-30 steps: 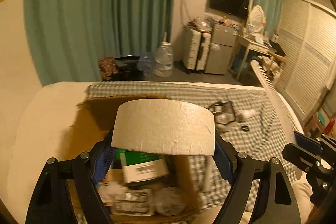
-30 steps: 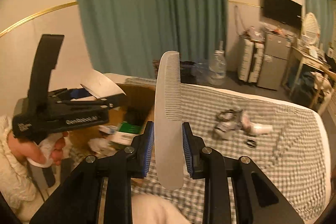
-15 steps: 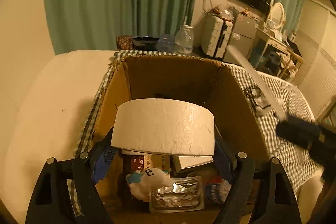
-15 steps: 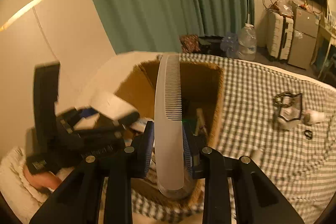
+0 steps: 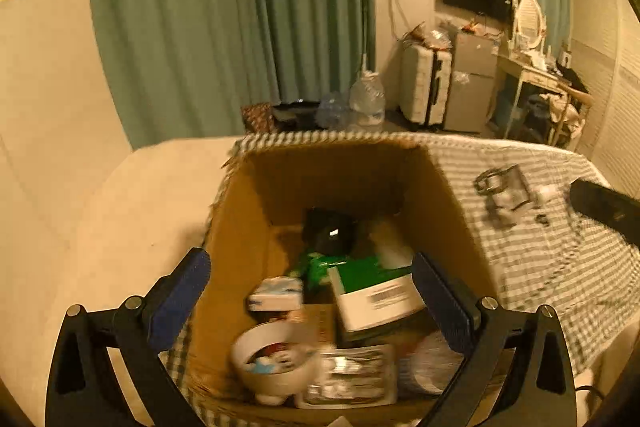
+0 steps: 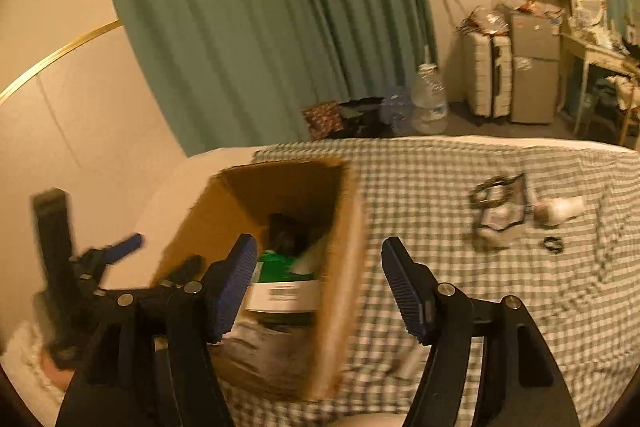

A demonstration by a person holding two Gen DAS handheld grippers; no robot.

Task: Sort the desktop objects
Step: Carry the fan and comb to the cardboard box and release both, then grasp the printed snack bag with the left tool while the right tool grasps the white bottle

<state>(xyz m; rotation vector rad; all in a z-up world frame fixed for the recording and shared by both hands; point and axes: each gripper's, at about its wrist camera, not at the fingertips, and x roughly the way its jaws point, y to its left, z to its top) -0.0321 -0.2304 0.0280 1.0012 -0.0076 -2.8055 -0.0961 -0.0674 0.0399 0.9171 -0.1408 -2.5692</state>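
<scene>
An open cardboard box (image 5: pixel 436 187) stands on the checked cloth (image 6: pixel 440 171); it also shows in the right wrist view (image 6: pixel 340 291). Inside lie the white tape roll (image 5: pixel 272 363), a green-and-white box (image 5: pixel 372 291), a foil blister pack (image 5: pixel 352 375), a small blue-white box (image 5: pixel 276 297) and a black object (image 5: pixel 330 231). My left gripper (image 5: pixel 312 291) is open and empty above the box. My right gripper (image 6: pixel 320 283) is open and empty over the box's right wall. The comb is not visible.
On the cloth to the right lie a clear pouch with black trim (image 6: pixel 500 211), a small white bottle (image 6: pixel 560 211) and a black ring (image 6: pixel 554 245). Green curtains, a water jug (image 5: pixel 368 103), suitcases and a desk stand beyond the bed.
Both grippers have opened. The tape roll left my left gripper and now lies in the box. The comb left my right gripper and is out of sight.
</scene>
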